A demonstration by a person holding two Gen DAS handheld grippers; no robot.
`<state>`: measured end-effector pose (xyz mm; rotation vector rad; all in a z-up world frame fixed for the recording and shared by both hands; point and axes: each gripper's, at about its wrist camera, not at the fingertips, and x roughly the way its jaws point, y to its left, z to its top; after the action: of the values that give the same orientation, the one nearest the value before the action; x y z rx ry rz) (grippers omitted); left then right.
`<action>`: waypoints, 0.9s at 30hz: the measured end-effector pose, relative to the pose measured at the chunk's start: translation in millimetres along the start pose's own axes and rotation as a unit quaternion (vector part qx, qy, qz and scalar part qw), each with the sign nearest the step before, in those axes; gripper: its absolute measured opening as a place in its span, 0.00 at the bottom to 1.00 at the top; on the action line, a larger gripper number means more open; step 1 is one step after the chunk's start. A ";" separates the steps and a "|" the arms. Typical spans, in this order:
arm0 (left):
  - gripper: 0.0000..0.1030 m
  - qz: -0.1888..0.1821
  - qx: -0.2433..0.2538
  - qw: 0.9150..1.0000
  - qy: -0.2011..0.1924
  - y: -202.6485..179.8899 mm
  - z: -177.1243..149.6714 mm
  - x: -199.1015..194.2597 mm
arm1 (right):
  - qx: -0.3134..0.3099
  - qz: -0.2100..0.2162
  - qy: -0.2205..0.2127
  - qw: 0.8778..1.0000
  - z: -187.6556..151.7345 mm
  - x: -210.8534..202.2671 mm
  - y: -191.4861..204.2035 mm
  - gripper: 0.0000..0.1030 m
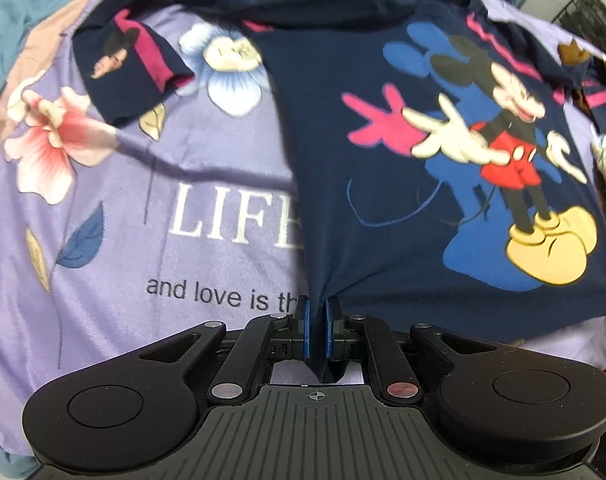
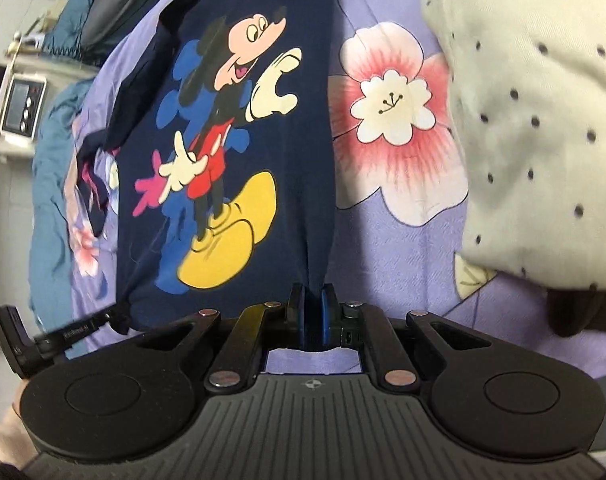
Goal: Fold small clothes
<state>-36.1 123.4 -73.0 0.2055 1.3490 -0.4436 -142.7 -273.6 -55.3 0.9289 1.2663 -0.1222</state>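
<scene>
Two views are looking down along hand-held tongs at a bed covered with a purple bedspread (image 1: 115,208) printed with flowers and lettering.

In the left wrist view, the left tongs (image 1: 318,312) are sitting at 6 o'clock, their blue pads nearly together and pinching the bottom edge of a small navy T-shirt (image 1: 323,152). The fabric is bunching into a fold between the pads and pulling taut upward from them. The shirt is spreading from the centre toward 2 o'clock, lying front side up on the bedspread. A cartoon mouse print (image 1: 499,140) with red shorts and yellow shoes is filling the shirt's right half. One sleeve (image 1: 131,68) with a pink band is stretching out toward 10 o'clock, lying flat on the bedspread. A teal blanket (image 1: 7,20) is showing at the far left edge.

In the right wrist view, the right tongs (image 2: 311,308) are also at 6 o'clock, closed almost fully on the shirt's bottom edge, with dark cloth filling the narrow gap between the pads. The shirt is running from there up to 12 o'clock, where its pink collar trim is showing. A cream garment with dark dots (image 2: 535,120) is lying at 2 o'clock, well apart from the shirt. The other tongs are just entering at 8 o'clock, next to the shirt's lower left corner.
</scene>
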 end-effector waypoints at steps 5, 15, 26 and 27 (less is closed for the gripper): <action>0.38 0.025 0.019 0.999 0.017 -6.4 1.8 17.7 | 0.003 -0.034 0.022 0.999 4.8 21.8 -5.9 0.16; 0.45 0.037 -0.001 0.999 0.020 5.7 -4.5 14.7 | 0.040 -0.065 0.022 0.997 -12.2 16.3 -27.4 0.30; 0.46 0.040 0.008 0.999 0.023 -0.7 1.9 19.2 | 0.003 -0.055 0.028 0.998 -3.2 35.8 -13.5 0.13; 0.46 0.040 0.006 0.999 0.024 1.5 -0.2 16.8 | -0.007 -0.043 0.027 0.999 -4.1 32.2 -10.7 0.13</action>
<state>-33.1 121.7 -89.5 0.2807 1.3795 -0.3826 -140.7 -265.0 -88.3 0.8716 1.3568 -0.1570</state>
